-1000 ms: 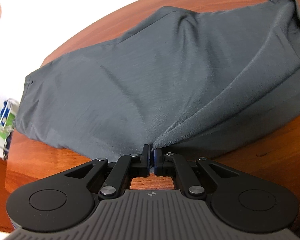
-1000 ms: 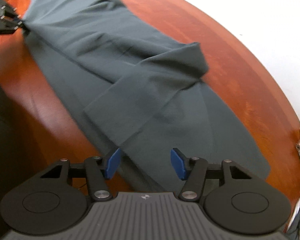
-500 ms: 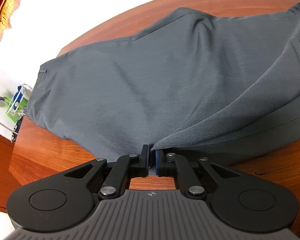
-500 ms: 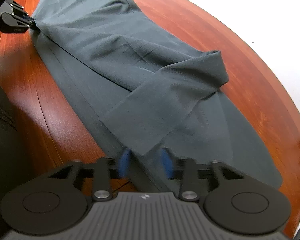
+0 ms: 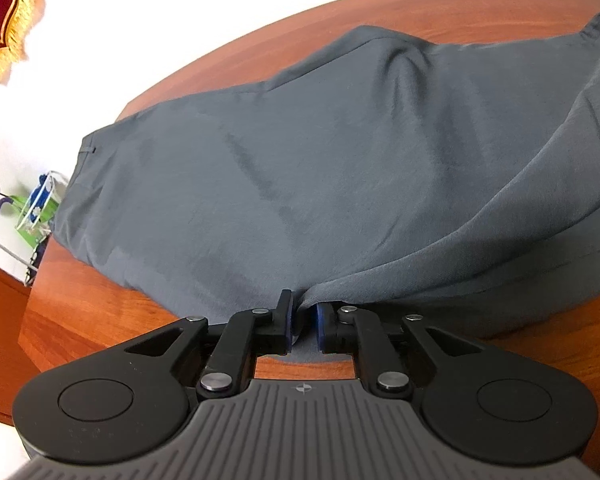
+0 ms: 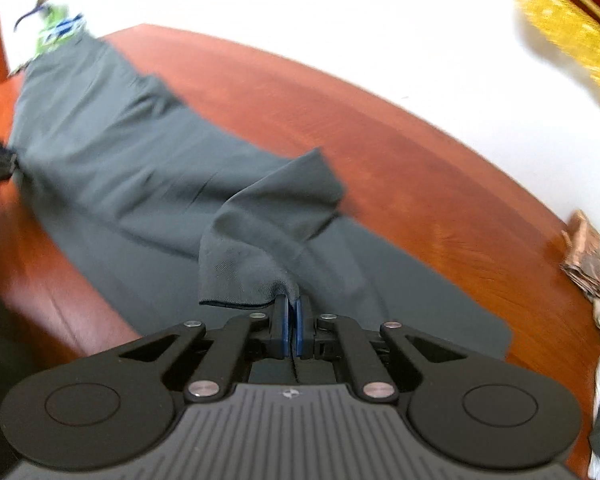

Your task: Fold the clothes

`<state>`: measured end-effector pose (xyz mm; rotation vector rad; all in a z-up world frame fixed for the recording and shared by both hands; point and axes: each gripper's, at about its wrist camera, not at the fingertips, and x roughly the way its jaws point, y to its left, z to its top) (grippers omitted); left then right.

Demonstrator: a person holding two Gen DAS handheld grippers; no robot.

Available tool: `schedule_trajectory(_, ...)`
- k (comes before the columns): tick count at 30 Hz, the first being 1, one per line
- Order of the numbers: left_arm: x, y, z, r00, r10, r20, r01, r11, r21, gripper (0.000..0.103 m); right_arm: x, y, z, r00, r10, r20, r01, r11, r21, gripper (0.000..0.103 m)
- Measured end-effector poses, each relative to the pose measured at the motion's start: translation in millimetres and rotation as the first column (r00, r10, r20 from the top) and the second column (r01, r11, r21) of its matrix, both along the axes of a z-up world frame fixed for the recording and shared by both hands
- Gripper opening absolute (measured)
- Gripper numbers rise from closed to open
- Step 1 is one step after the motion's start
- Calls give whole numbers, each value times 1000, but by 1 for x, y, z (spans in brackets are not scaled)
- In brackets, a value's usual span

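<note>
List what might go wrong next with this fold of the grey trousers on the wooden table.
1. The right gripper pinches only a thin corner of the trouser leg hem; it may slip out as the hem lifts.
2. The left gripper jaws are opening with the grey trousers between them, so that edge may drop and bunch.
3. The waist lies at the table edge and could slide off.

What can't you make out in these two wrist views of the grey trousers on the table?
- Left wrist view: the grey trousers run off the right edge, so their far end is cut off.
- Left wrist view: fabric sits between the opening jaws of the left hand-held gripper; the body hides any remaining contact.
- Right wrist view: motion blur smears the green and blue item, unidentifiable.
- Right wrist view: the right hand-held gripper body hides the trousers' near edge.
</note>
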<state>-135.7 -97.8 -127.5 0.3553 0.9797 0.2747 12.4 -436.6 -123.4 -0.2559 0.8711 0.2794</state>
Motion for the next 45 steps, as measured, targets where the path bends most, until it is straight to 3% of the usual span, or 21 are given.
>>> schedule_trajectory(6, -1, 3, 0, 1000, -11, 3, 11, 1000, 1, 15, 2, -35, 35, 989, -144, 30, 141, 986, 90, 4)
schedule_trajectory(11, -3, 4, 1, 1000, -17, 9, 17, 1000, -2, 17, 4, -66, 63, 979, -206, 10, 201, 965, 171, 3)
schedule_trajectory(16, -5, 7, 4, 1000, -24, 20, 23, 1000, 5, 34, 3, -103, 92, 966, -254, -50, 257, 918, 301, 3)
schedule_trajectory(19, -6, 12, 6, 998, -49, 31, 49, 999, 9, 38, 1, -126, 109, 954, -283, -104, 300, 864, 404, 3)
schedule_trajectory(24, -8, 11, 6, 995, -86, 41, 84, 996, 36, 41, 1, -177, 120, 906, -358, -225, 420, 703, 573, 3)
schedule_trajectory(27, -7, 10, 5, 995, -89, 40, 87, 995, 41, 41, 12, -220, 79, 831, -411, -375, 555, 584, 592, 3)
schedule_trajectory(30, -7, 8, 5, 995, -90, 39, 88, 995, 45, 41, 17, -237, 47, 778, -436, -453, 629, 542, 557, 4)
schedule_trajectory(35, -8, 8, 6, 996, -86, 38, 84, 995, 51, 42, 27, -251, -10, 704, -479, -524, 707, 543, 452, 4)
schedule_trajectory(38, -10, 7, 7, 995, -91, 36, 88, 994, 58, 44, 33, -256, -26, 685, -500, -529, 723, 556, 411, 6)
schedule_trajectory(45, -16, 5, 15, 994, -100, 47, 98, 994, 37, 50, 39, -258, -39, 688, -530, -496, 715, 610, 340, 25)
